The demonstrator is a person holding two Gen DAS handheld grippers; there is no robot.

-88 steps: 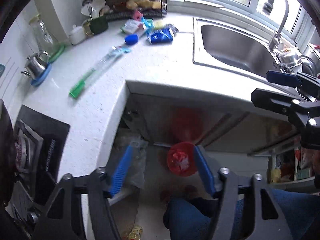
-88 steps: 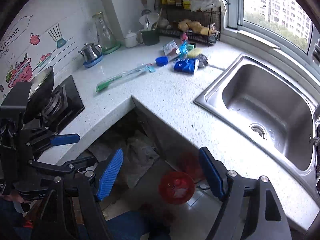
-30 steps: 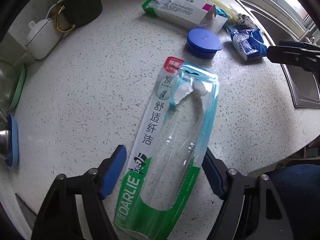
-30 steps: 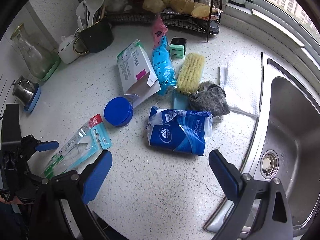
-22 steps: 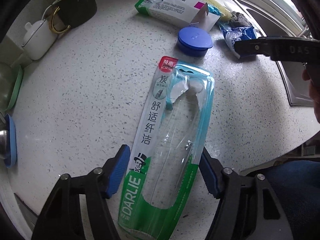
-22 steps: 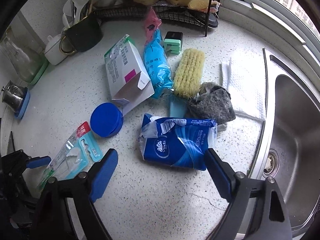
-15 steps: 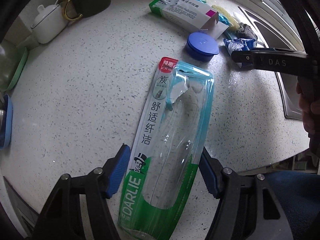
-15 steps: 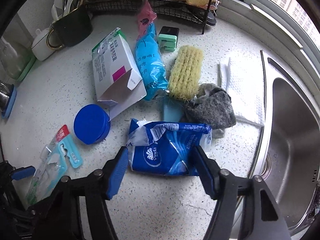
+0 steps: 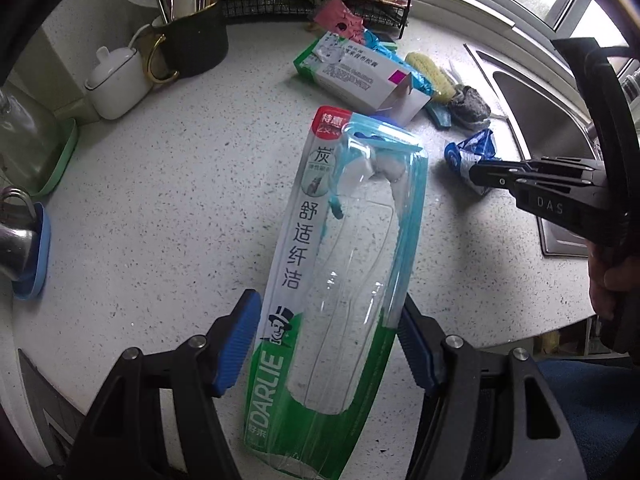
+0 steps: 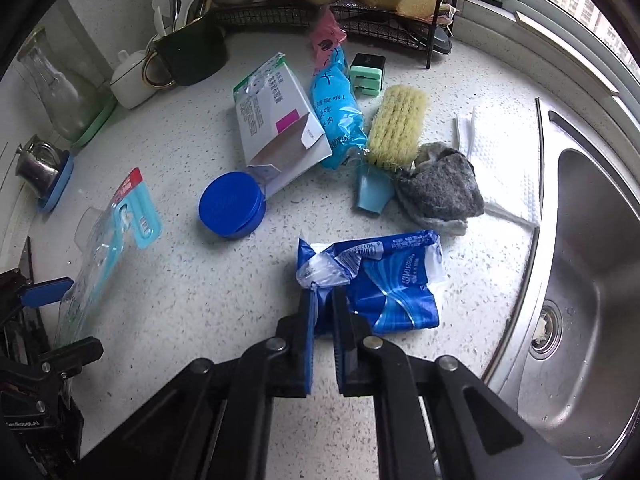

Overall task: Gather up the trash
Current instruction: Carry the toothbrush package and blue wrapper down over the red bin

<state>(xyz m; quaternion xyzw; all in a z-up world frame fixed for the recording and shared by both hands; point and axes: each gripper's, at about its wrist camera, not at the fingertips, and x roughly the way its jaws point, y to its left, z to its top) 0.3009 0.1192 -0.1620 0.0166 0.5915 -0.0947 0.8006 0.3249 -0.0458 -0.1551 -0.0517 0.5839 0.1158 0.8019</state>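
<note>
a: what's the trash like?
b: a long clear toothbrush pack (image 9: 344, 280) with green print, clamped between the left gripper (image 9: 328, 344) pads, its far end tilted up off the counter (image 9: 160, 200). a crumpled blue tissue bag (image 10: 380, 284) lies near the sink (image 10: 592, 260).
a: changed since a second ago?
b: the right gripper (image 10: 322, 320) was wide apart over the bag; now its jaws are pinched together on the bag's left corner. the pack lay flat then.
</note>
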